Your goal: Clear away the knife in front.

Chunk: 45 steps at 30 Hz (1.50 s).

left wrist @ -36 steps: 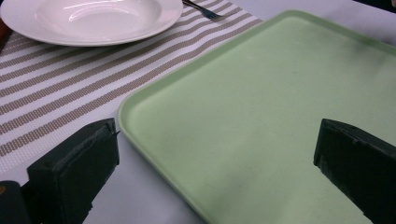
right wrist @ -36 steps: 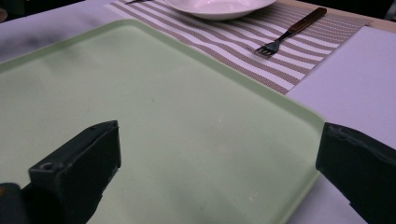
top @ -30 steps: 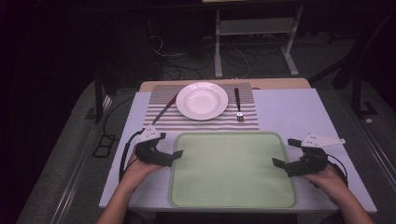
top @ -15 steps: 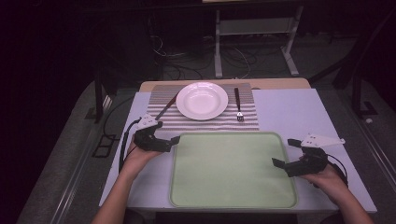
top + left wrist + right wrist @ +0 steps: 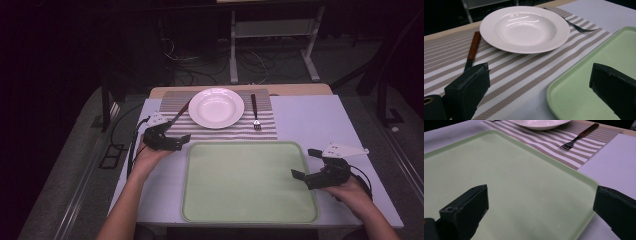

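A pale green tray (image 5: 250,215) lies empty at the near middle of the table. Behind it a white deep plate (image 5: 216,107) sits on a striped placemat (image 5: 265,131), with a knife (image 5: 180,114) to its left and a fork (image 5: 255,112) to its right. My left gripper (image 5: 181,141) hovers open at the tray's far left corner, over the placemat's near edge; in its own view the plate (image 5: 524,28) and the wooden-handled knife (image 5: 472,48) lie ahead. My right gripper (image 5: 306,164) is open at the tray's right edge, with the tray (image 5: 511,187) between its jaws.
The white table top (image 5: 315,120) has bare room to the right of the placemat. A wooden edge (image 5: 300,90) runs along the far side. Cables and a metal stand (image 5: 270,45) lie on the dark floor beyond.
My left gripper has moved away from me, from the tray's left edge up to its far left corner by the placemat. The right gripper has stayed put.
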Available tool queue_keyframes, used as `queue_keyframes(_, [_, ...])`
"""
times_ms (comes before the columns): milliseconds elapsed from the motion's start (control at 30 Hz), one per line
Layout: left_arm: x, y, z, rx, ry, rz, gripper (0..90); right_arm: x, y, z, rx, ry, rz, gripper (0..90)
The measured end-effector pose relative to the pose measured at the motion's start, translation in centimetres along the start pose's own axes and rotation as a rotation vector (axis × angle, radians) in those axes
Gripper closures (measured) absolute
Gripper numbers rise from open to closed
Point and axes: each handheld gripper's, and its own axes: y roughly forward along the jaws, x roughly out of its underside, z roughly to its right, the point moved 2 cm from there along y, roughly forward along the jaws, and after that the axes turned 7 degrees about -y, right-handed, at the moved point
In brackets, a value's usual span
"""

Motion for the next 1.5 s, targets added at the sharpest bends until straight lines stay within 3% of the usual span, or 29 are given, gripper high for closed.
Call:
queue_keyframes(433, [-0.9, 1.0, -2.2, -0.028, 0.003, -0.014, 2.9, 0.0, 0.1, 0.1, 0.006, 0.004, -0.002, 0.1])
queue_keyframes(567, [-1.3, 1.3, -2.9, -0.036, 0.000, 0.004, 4.0, 0.0, 0.1, 0.2, 0.005, 0.005, -0.004, 0.1])
queue_keyframes(1000, [-2.0, 3.2, -5.5, -0.070, -0.049, -0.022, 6.1, 0.0, 0.1, 0.1, 0.006, 0.010, 0.000, 0.1])
queue_keyframes(1300, [-2.7, 4.9, -7.9, -0.117, -0.074, -0.060, 16.2, 0.0, 0.0, 0.3, 0.006, 0.016, 0.006, 0.1])
queue_keyframes(1333, [-2.9, 5.1, -8.2, -0.122, -0.073, -0.068, 21.5, 0.0, 0.0, 0.3, 0.005, 0.015, 0.006, 0.1])
queue_keyframes(1400, [-3.1, 5.6, -8.7, -0.140, -0.077, -0.067, 23.6, 0.0, 0.0, 0.3, 0.005, 0.015, 0.006, 0.1])
queue_keyframes(1467, [-3.4, 6.1, -9.1, -0.156, -0.074, -0.074, 34.4, 0.0, 0.0, 0.3, 0.006, 0.019, 0.006, 0.1])
queue_keyframes(1500, [-3.5, 6.4, -9.3, -0.175, -0.066, -0.075, 34.4, 0.0, 0.0, 0.3, 0.006, 0.019, 0.006, 0.1])
